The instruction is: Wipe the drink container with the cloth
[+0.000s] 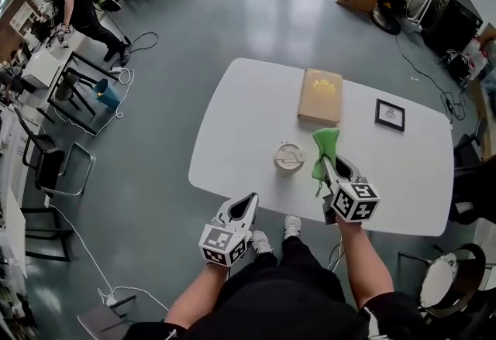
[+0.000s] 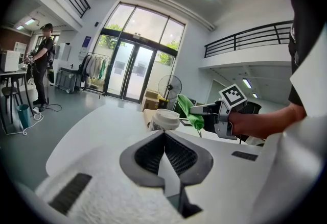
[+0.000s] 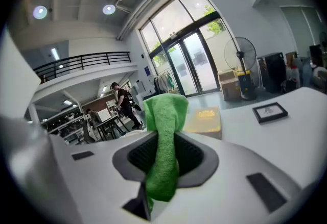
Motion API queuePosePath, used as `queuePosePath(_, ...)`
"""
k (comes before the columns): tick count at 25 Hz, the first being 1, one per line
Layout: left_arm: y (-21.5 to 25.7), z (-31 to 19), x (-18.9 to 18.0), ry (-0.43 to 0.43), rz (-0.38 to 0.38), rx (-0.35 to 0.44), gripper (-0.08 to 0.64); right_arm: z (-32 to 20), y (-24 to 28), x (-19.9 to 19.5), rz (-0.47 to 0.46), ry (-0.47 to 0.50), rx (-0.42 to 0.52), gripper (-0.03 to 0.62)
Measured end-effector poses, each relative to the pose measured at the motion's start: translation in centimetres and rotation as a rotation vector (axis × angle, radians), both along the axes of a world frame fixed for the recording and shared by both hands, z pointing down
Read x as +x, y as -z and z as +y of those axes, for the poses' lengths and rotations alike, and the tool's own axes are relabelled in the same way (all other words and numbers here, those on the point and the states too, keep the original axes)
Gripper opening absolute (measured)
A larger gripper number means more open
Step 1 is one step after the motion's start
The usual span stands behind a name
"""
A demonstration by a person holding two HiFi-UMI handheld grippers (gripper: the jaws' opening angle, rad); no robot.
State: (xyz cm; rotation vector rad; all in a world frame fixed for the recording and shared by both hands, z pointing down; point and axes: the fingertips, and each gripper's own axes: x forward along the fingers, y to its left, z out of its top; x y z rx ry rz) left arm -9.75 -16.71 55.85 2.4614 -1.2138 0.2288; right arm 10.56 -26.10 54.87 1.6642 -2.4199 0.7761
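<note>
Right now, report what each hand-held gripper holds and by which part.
Right hand-held gripper: shut on the green cloth, pinched about mid-length, one end bunched beyond the jaws, the other hanging below. Left hand-held gripper: jaws together, holding nothing.

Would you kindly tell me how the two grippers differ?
The right gripper grips a green cloth; the left gripper is shut on nothing. The right gripper reaches over the table beside the cup; the left gripper sits at its near edge. Both are shut.
</note>
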Motion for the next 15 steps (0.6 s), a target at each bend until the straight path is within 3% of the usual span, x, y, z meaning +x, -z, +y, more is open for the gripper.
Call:
queuePosePath(9,1.0,0.3,-1.0,0.002,0.001,0.041,0.008,2.5,7.7,-3.6,0.406,0.158,0.369,0.094)
queuePosePath(15,1.0,0.8,-1.8,0.011,0.011,0.049,0.008,4.7,8.2,-7.1,0.691,0.298,0.502,0.092)
